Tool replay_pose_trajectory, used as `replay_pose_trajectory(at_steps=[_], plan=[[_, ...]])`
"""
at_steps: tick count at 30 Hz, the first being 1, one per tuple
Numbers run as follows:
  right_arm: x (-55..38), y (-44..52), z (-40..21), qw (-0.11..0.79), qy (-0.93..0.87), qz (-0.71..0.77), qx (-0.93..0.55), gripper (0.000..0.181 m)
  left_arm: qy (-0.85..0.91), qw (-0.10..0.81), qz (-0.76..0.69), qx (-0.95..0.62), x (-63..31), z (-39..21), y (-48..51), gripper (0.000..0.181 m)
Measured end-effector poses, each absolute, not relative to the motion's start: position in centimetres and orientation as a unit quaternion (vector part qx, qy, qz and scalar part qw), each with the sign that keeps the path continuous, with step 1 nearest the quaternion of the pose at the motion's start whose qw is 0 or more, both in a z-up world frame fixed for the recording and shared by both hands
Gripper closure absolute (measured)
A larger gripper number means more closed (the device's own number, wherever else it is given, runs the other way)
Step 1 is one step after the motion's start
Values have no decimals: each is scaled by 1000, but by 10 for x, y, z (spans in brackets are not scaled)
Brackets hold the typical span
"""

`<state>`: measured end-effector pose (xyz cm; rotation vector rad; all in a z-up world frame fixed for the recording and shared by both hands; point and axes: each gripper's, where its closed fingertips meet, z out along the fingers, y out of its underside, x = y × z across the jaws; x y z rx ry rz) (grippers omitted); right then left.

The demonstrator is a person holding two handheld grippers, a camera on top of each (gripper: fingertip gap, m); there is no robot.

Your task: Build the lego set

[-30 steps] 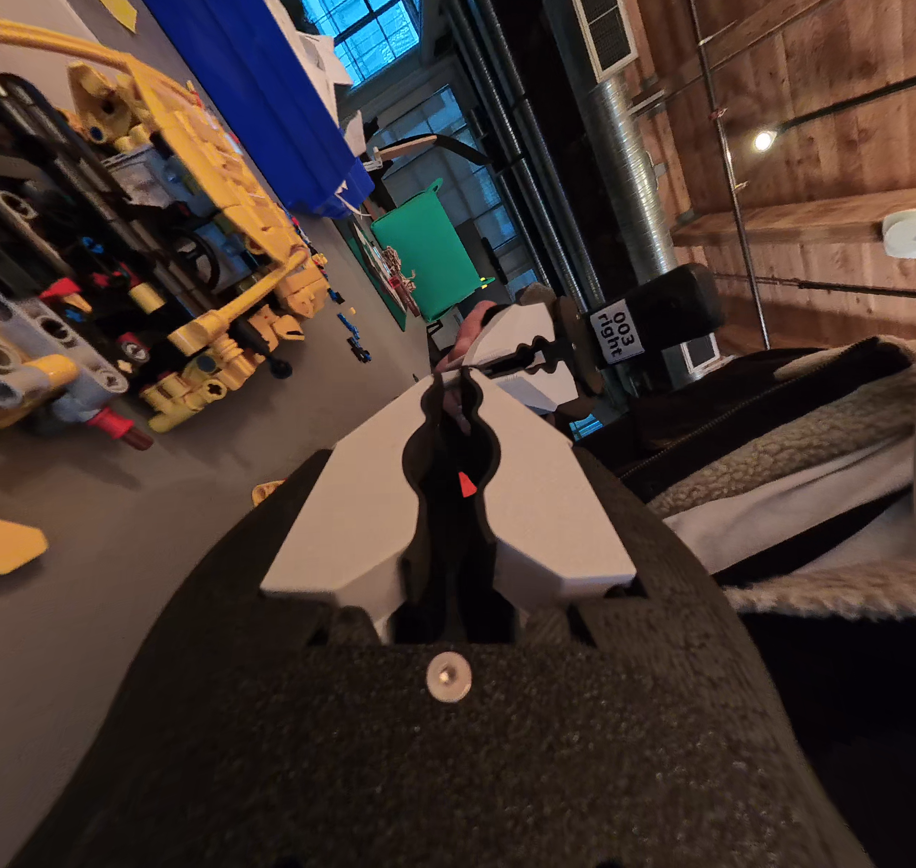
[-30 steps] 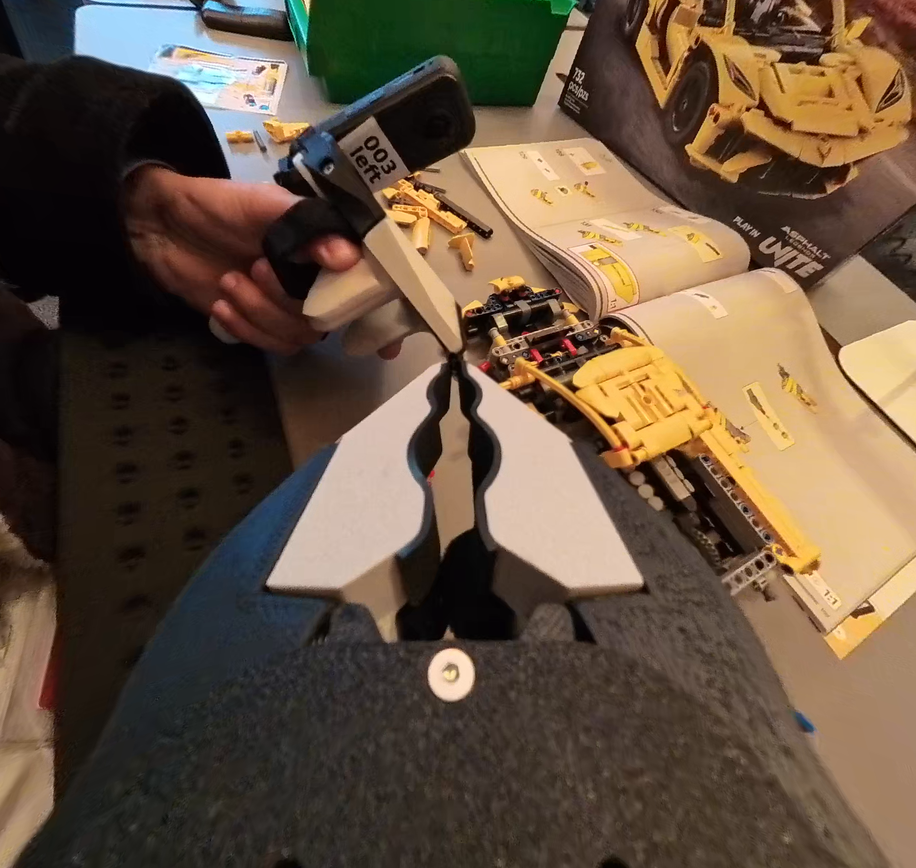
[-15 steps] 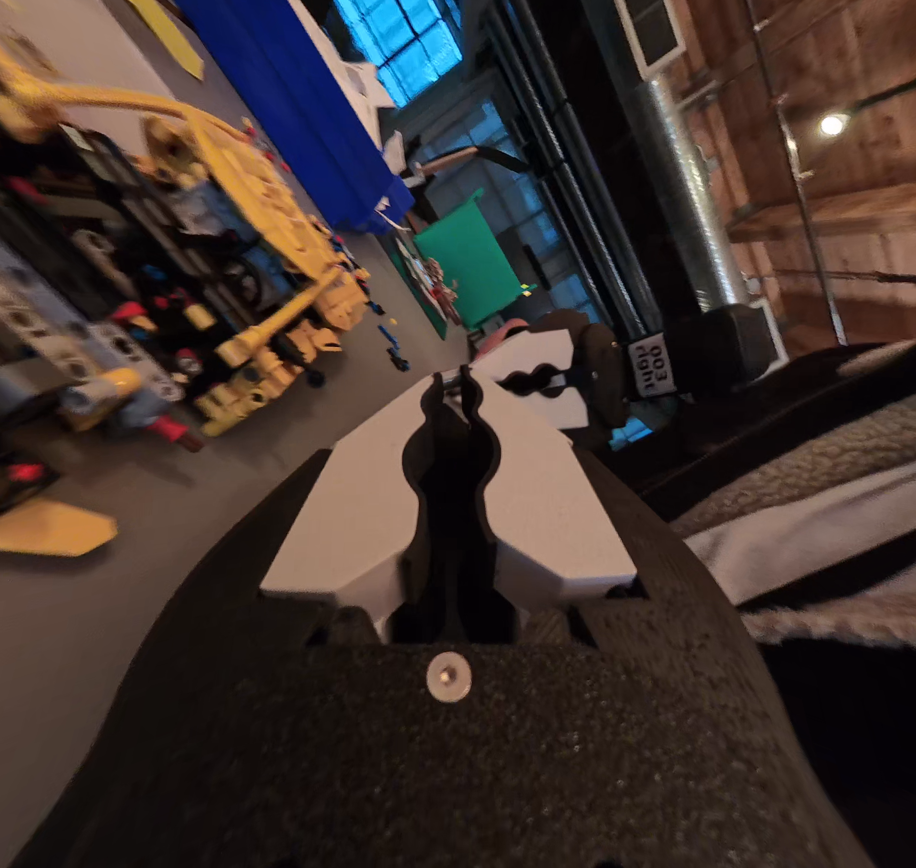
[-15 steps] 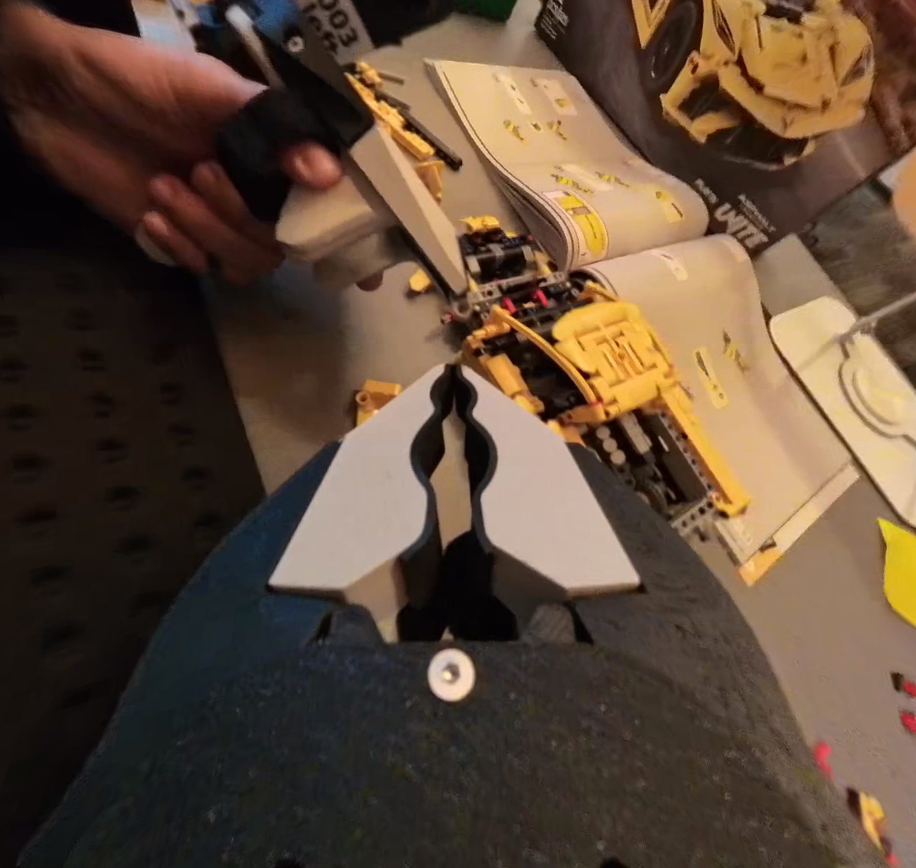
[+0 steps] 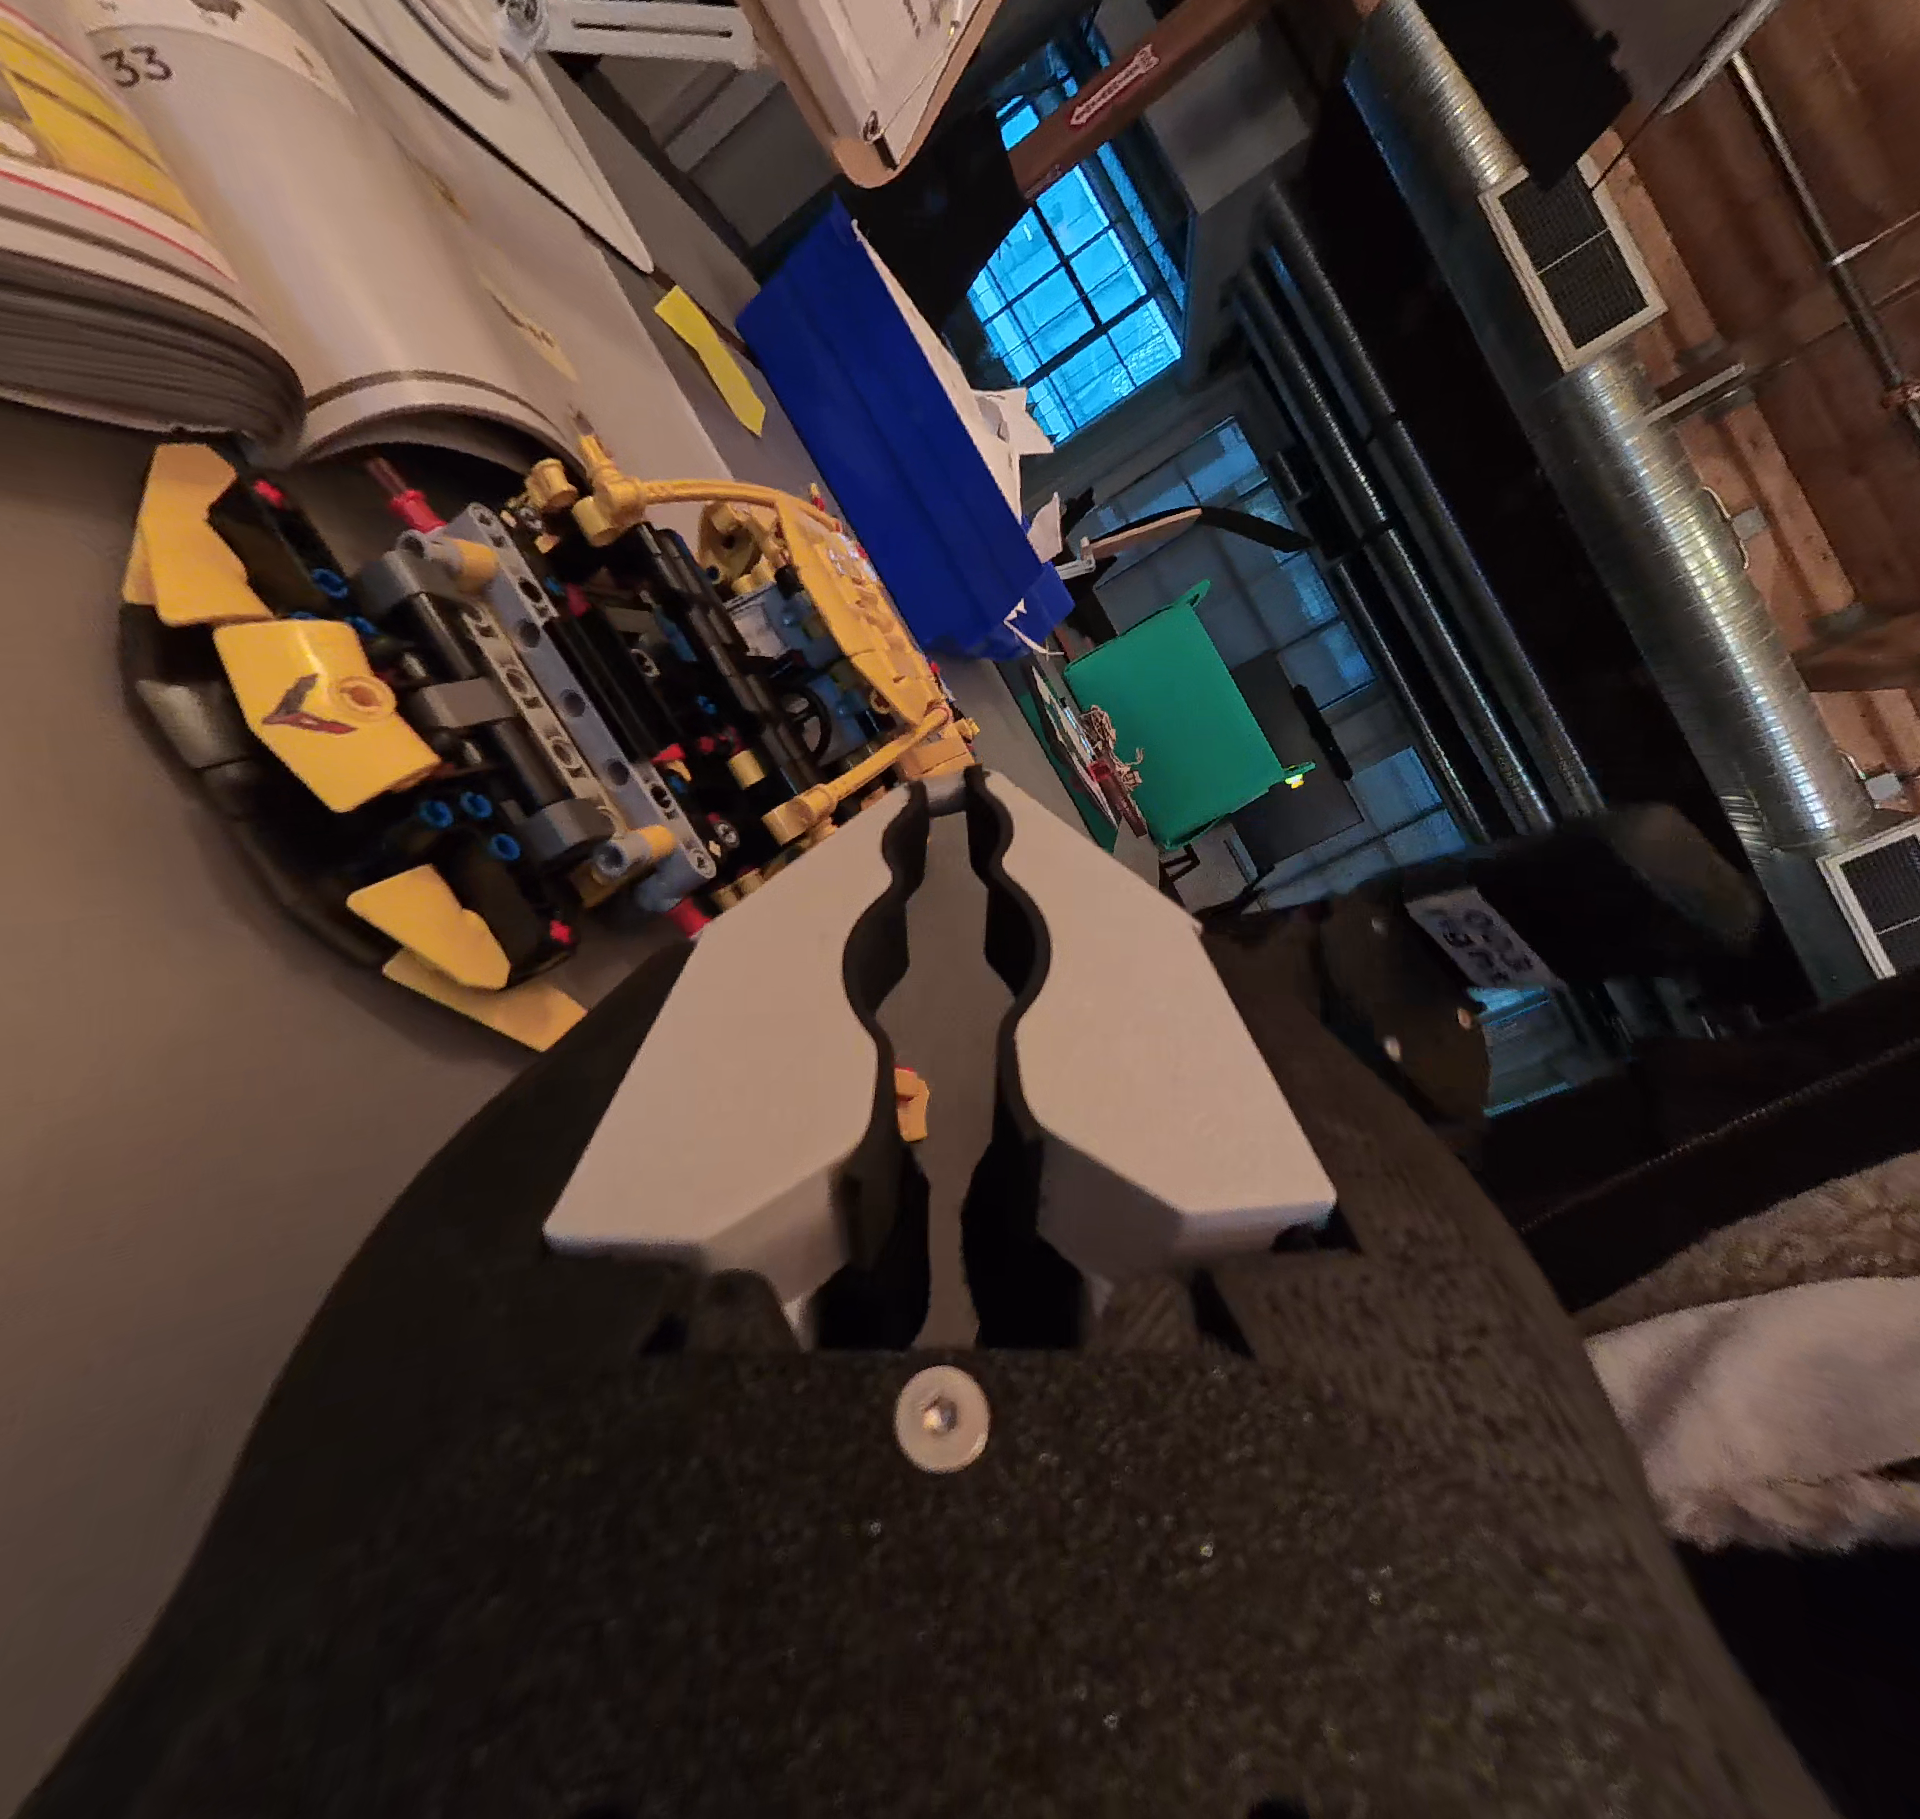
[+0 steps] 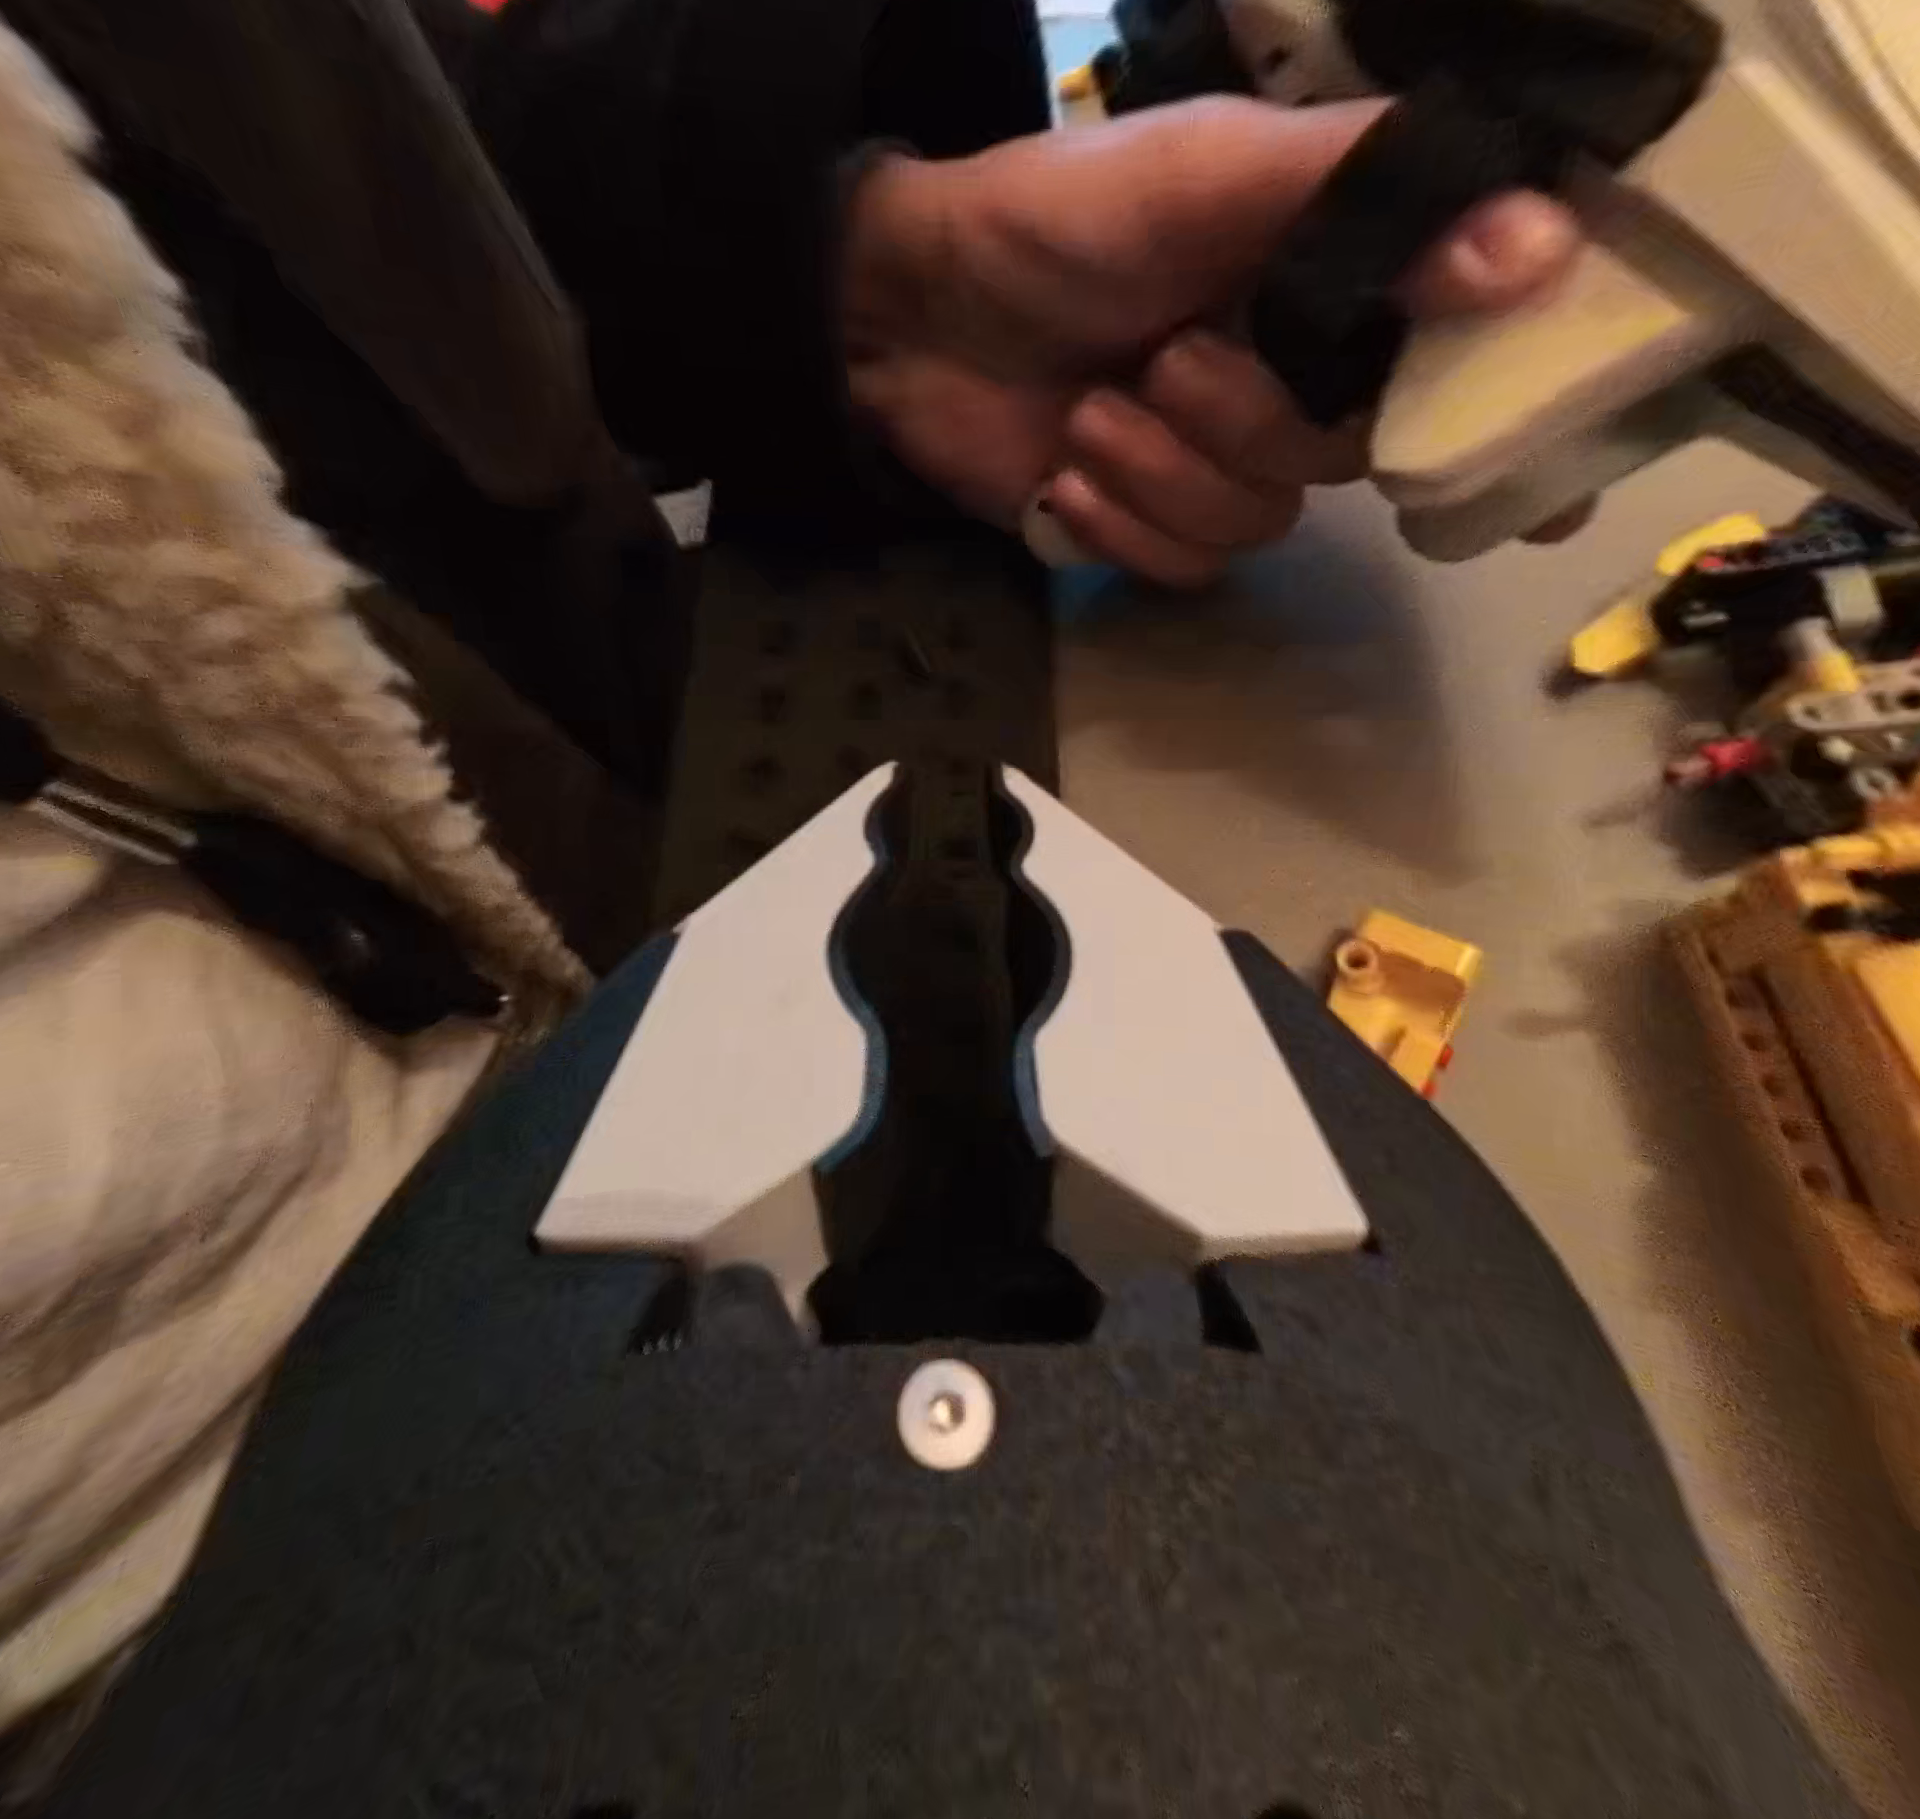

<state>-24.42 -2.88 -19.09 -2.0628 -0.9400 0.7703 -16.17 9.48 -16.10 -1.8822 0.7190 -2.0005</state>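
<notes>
Left claw (image 5: pixel 945 795): its two grey fingers nearly meet at the tips, with only a narrow slit between them and nothing pinched there; a small yellow piece (image 5: pixel 912 1104) shows through the wavy gap lower down, but whether it lies on the tabletop (image 5: pixel 156 1094) beneath or is caught between the fingers cannot be told. The tips point at the near end of the car model (image 5: pixel 540 709), a part-built yellow, black and grey frame lying on the grey tabletop, just short of its yellow curved beam. Flat yellow panels (image 5: pixel 488 1000) lie on the tabletop against the model's side. Beyond the model an open manual (image 5: pixel 260 242) rests on the tabletop, and farther toward the far edge stand a blue bin (image 5: pixel 883 439) and a green bin (image 5: pixel 1174 730). Right claw (image 6: pixel 948 782): its fingers stand slightly apart with a dark, empty gap, gripping nothing, and it hangs over the tabletop's near edge where a dark perforated surface (image 6: pixel 862 689) meets the grey top. A loose yellow brick (image 6: pixel 1403 1000) lies on the tabletop just right of this claw. Above it a hand (image 6: pixel 1091 335) in a dark sleeve grips the handle of the left tool; this view is blurred. Parts of the model show at the right edge.
</notes>
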Motion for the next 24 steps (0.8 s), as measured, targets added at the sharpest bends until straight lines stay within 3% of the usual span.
replay_pose_trajectory(at_steps=[5, 9, 16, 24], plan=[[-276, -12, -208, 366, -460, 287, -757, 169, 227, 140, -708, -653, -163, -160, 98, 174], [-279, 4, -223, 327, -436, 322, -774, 163, 196, 130, -724, -649, -166, -159, 103, 174], [-262, 41, -234, 324, -371, 277, -825, 166, 126, 216, -712, -656, -206, -147, 153, 175], [-267, 37, -246, 331, -458, 185, -804, 167, 249, 327, -610, -677, -238, -142, 160, 175]])
